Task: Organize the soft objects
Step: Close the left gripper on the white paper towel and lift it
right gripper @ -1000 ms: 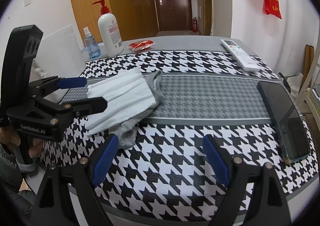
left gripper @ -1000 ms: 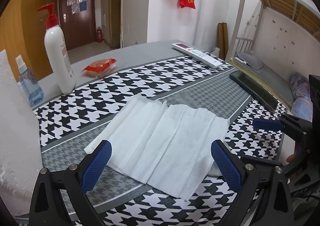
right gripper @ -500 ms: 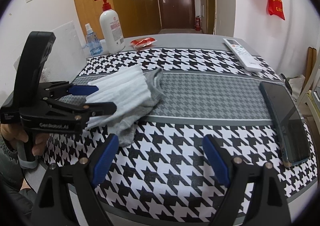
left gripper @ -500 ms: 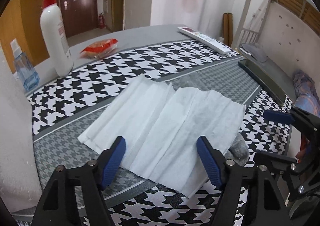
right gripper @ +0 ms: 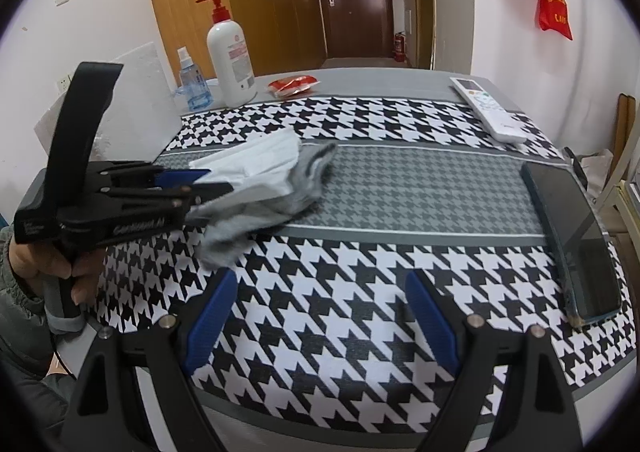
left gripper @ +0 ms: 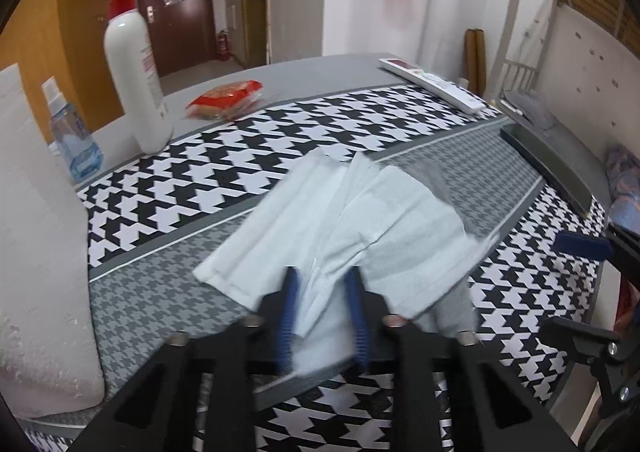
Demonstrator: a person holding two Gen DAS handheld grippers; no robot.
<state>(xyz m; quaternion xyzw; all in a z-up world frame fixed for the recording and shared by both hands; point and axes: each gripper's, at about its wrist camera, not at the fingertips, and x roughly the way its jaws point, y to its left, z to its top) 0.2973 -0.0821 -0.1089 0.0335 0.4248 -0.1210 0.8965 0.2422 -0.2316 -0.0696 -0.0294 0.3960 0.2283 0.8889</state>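
Note:
A white cloth lies over a grey sock on the houndstooth table mat. My left gripper is at the cloth's near edge. Its jaws are closing, and a bunched fold of the white cloth sits pinched between the blue pads. In the right wrist view the left gripper reaches in from the left onto the white cloth, and the grey sock trails out under it. My right gripper hangs open over bare mat near the front edge, with nothing between its fingers.
A pump bottle, a small spray bottle and a red packet stand at the back left. A white foam block is at the far left. A remote and a dark phone lie at the right.
The left gripper's jaws have gone from wide open to nearly together on the white cloth's near edge, and the cloth has bunched up there. The right gripper has stayed still.

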